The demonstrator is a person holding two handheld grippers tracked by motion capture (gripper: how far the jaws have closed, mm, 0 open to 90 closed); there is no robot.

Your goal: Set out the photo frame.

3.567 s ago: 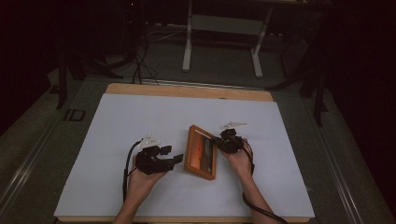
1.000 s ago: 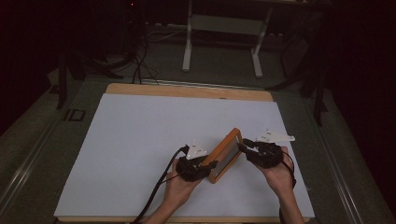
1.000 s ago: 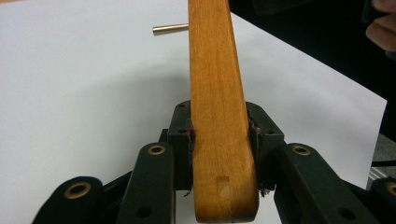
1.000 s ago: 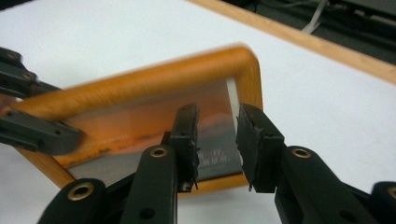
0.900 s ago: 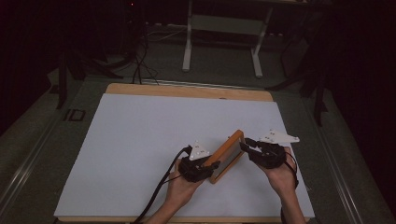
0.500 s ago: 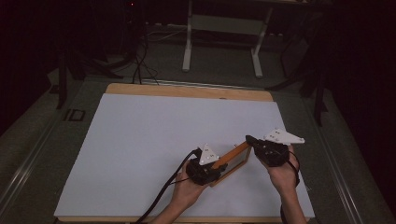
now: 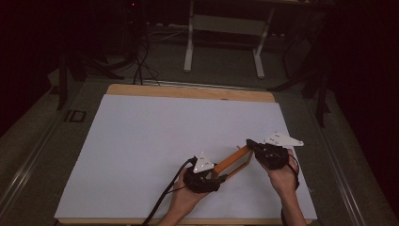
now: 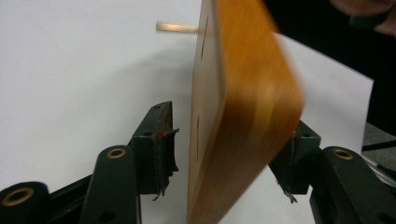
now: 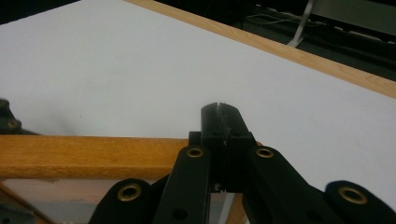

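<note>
Here the left gripper [image 7: 210, 175] sits near the front edge of the white table [image 7: 141, 141], a little right of the middle. Its jaws have just been opening: in the left gripper view they stand apart on either side of the wooden frame [image 8: 243, 112], with a clear gap on the visible side, so they straddle the near end without pressing it.

The frame, an orange-brown picture frame by the look of it, runs from this gripper up and to the right, tilted on its long edge rather than lying flat. A thin wooden peg [image 8: 176, 27] sticks out from its far end.

To the right, the right gripper [image 7: 254, 147] has its jaws fully closed over the frame's upper rail [image 9: 93, 156], and seems to carry most of the weight.

The frame looks stiff and fairly light, but its varnished faces are likely slippery, and any pane inside would be fragile. The solid rails near the corners look safest to pinch, squarely across the wood.
</note>
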